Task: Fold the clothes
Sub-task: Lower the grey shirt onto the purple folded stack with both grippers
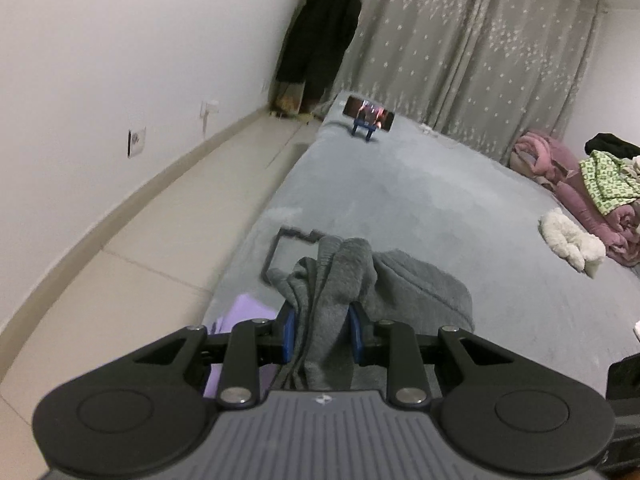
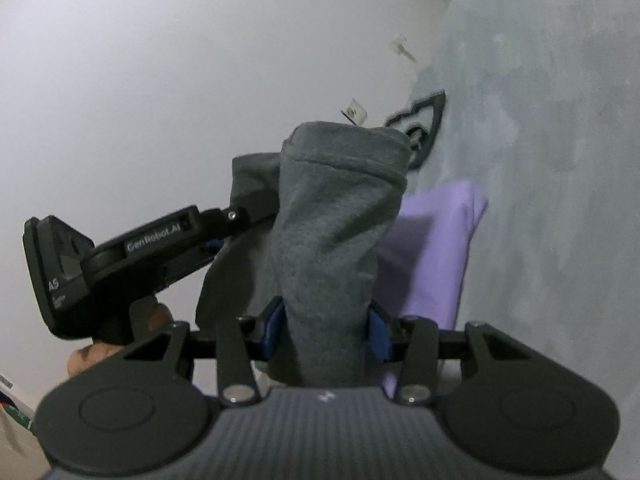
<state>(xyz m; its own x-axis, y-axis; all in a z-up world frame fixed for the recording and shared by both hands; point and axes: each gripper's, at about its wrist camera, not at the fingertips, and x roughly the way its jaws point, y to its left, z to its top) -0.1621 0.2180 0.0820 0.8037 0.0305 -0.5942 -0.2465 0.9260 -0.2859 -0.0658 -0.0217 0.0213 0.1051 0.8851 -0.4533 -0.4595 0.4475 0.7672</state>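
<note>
I hold the grey garment (image 1: pixel 332 280) bunched and lifted above the bed (image 1: pixel 400 208), over a lilac cloth (image 2: pixel 432 240), so it can hang straight: left gripper (image 1: pixel 322 332) and right gripper (image 2: pixel 326 328) each have their fingers clenched on its fabric.

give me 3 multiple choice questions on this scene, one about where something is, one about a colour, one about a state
1. Where is the phone on its stand?
A. at the far end of the bed
B. on the floor
C. on the pink bedding

2. What colour is the garment held by both grippers?
A. purple
B. grey
C. green

3. What state is the left gripper in?
A. open over the bed
B. shut on nothing
C. shut on the garment

Answers:
1 A, it stands on the grey bed near the curtain.
2 B, the cloth is grey in both views.
3 C, grey cloth is pinched between its blue-padded fingers.
</note>
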